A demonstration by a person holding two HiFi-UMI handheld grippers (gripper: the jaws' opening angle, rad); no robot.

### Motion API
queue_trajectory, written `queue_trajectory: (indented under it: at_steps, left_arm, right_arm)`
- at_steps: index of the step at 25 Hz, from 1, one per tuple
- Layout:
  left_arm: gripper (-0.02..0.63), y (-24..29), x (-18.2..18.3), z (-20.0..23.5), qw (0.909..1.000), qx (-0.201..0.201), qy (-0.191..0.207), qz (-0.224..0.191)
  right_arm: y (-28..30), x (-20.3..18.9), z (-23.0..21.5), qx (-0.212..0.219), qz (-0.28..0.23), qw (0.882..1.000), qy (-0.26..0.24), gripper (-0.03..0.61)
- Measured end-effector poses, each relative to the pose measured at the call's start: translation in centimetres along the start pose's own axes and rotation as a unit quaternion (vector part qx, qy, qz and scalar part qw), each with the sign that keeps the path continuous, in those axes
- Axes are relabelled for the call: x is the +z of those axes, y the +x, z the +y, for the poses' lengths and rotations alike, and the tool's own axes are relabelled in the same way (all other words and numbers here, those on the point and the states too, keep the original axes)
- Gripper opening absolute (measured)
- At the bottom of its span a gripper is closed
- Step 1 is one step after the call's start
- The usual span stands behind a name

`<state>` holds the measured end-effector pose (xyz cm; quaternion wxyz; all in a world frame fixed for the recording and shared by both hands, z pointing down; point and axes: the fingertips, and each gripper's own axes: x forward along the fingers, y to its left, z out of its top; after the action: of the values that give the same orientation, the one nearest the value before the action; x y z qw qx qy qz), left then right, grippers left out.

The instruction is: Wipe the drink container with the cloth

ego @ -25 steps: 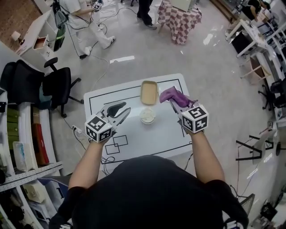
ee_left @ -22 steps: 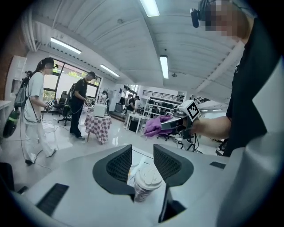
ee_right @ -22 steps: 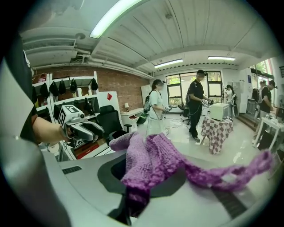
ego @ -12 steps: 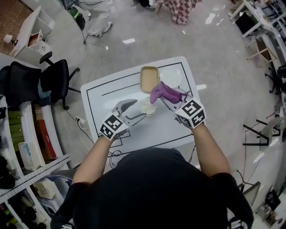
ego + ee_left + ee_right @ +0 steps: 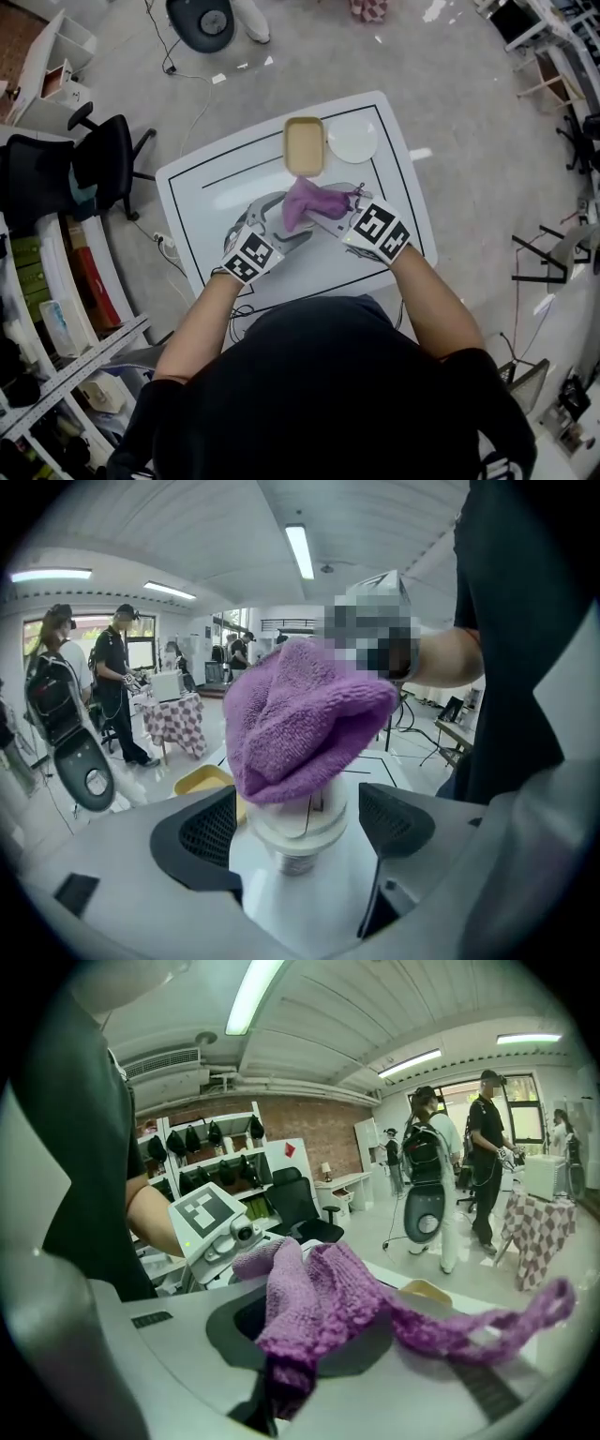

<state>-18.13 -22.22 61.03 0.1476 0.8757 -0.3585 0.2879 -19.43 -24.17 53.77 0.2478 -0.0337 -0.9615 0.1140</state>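
Note:
The drink container [image 5: 298, 834], a white cylinder with a lid, stands on the white table [image 5: 384, 178]. It sits between the jaws of my left gripper [image 5: 302, 823], which have just been opening; they stand wide, and the pads are clear of its sides. A purple cloth [image 5: 302, 719] rests on the container's top. My right gripper [image 5: 300, 1340] is shut on the cloth [image 5: 319, 1302], which bunches over its jaws. In the head view the cloth [image 5: 307, 201] covers the container, with the left gripper [image 5: 270, 221] at its left and the right gripper [image 5: 330, 208] at its right.
A tan rectangular tray [image 5: 305, 147] and a white round plate [image 5: 352, 139] lie at the table's far side. An office chair [image 5: 105, 161] stands off the table's left. People [image 5: 117, 682] and a checked-cloth table [image 5: 175, 724] are further back.
Both grippers came down and together over the table's middle. The cloth moved left onto the container. The left jaws widened and now flank the container.

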Motion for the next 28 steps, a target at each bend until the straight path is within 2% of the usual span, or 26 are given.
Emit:
queue_trajectory:
  at_steps: [5, 8, 12, 18, 28]
  left_arm:
    - [0.413, 1.2, -0.5, 0.2, 0.9991, 0.01, 0.037, 0.016]
    - [0.413, 1.8, -1.0, 0.0, 0.9988, 0.009, 0.042, 0.024]
    - [0.413, 2.2, -1.1, 0.1, 0.9992, 0.014, 0.025, 0.027]
    - [0.414, 2.1, -1.3, 0.2, 0.9993, 0.024, 0.016, 0.026]
    - [0.414, 2.0, -1.4, 0.1, 0.9993, 0.03, 0.01, 0.021]
  right_arm:
    - [1.8, -0.8, 1.5, 0.029, 0.024, 0.999, -0.024, 0.076]
    - [2.8, -1.8, 2.0, 0.03, 0.047, 0.998, -0.038, 0.075]
    - [3.8, -3.5, 1.6, 0.006, 0.079, 0.996, -0.042, 0.075]
    - [3.3, -4.2, 1.0, -0.02, 0.088, 0.995, -0.042, 0.077]
    - [-0.4, -5.4, -1.6, -0.065, 0.078, 0.995, -0.008, 0.078]
